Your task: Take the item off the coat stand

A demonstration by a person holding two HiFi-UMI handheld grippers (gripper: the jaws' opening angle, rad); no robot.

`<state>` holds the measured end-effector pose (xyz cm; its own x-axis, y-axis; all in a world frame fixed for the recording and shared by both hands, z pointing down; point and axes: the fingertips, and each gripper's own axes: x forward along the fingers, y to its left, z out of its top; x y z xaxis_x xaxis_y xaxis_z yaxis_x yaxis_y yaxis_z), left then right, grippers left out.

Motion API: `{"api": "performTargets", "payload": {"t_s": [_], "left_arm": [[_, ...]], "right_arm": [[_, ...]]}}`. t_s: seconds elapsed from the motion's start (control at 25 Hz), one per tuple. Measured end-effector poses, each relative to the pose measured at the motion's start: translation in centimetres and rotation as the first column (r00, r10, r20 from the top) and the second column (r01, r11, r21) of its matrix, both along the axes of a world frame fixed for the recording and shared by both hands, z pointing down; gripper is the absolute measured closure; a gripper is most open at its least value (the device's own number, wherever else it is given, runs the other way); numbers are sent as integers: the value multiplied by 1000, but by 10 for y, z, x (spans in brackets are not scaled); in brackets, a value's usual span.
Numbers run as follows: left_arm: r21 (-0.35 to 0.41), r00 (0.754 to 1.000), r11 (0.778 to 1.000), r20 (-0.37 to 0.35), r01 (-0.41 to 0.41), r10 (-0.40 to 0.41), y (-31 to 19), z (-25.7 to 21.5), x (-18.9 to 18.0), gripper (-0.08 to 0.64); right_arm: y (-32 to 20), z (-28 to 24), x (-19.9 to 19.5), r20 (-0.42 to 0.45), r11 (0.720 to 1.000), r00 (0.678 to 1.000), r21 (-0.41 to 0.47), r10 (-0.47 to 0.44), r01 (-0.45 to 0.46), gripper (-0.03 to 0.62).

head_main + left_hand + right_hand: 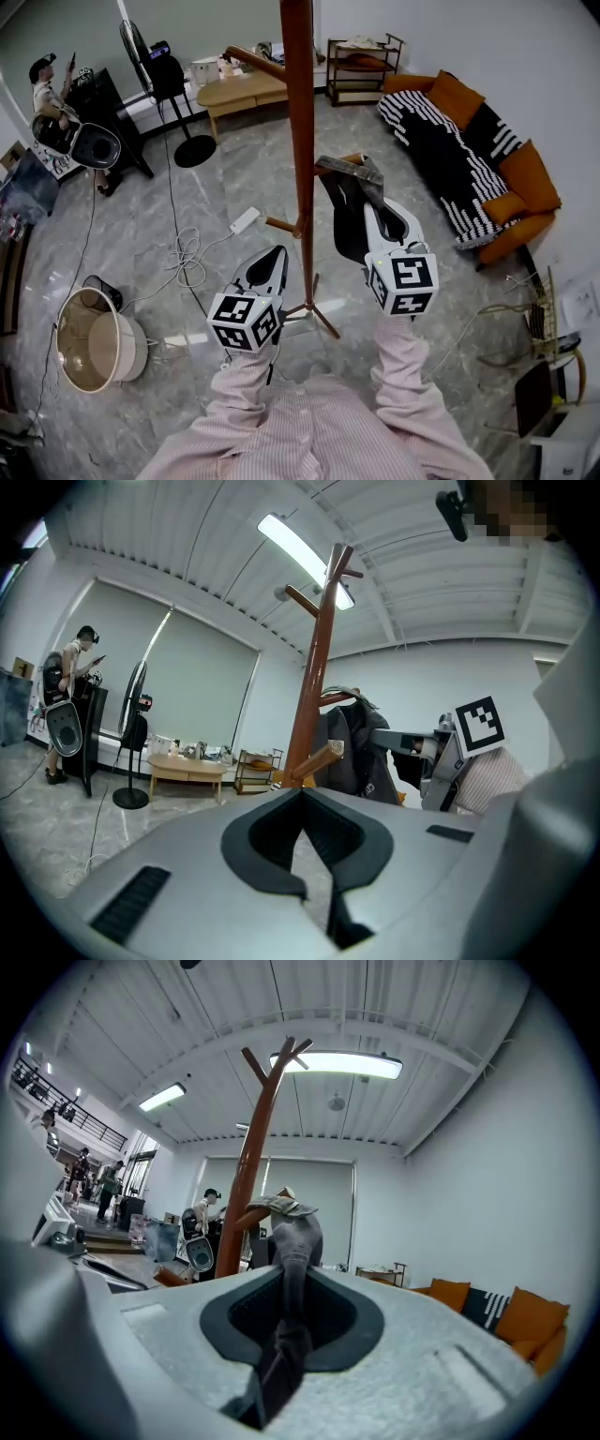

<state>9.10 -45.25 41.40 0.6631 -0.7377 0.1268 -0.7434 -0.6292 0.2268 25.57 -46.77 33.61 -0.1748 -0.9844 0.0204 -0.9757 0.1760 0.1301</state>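
Note:
A tall brown wooden coat stand (300, 112) rises from the marble floor right in front of me. A dark grey garment (349, 202) hangs from a peg on its right side, its collar over the peg (277, 1206). My right gripper (373, 208) reaches into the garment, and in the right gripper view a fold of the grey cloth (292, 1251) runs down between its jaws, which are pinched on it. My left gripper (270, 262) hovers lower, left of the pole, shut with nothing in it. From the left gripper view the stand (314, 677) and garment (354, 747) lie ahead.
An orange sofa with a striped blanket (469, 150) lines the right wall. A low wooden table (239, 89) and a shelf (361, 66) stand at the back. A fan (141, 47), floor cables (187, 253) and a round white tub (94, 342) are on the left, where a person (45, 89) stands.

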Motion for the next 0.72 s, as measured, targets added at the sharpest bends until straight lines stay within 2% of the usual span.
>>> {"api": "performTargets", "payload": {"t_s": [0.48, 0.72], "left_arm": [[2, 1000, 1000, -8, -30, 30, 2, -1, 18, 558], [11, 999, 999, -14, -39, 39, 2, -3, 14, 558]], "right_arm": [[5, -19, 30, 38, 997, 997, 47, 65, -67, 545], [9, -20, 36, 62, 993, 993, 53, 98, -101, 545]]}}
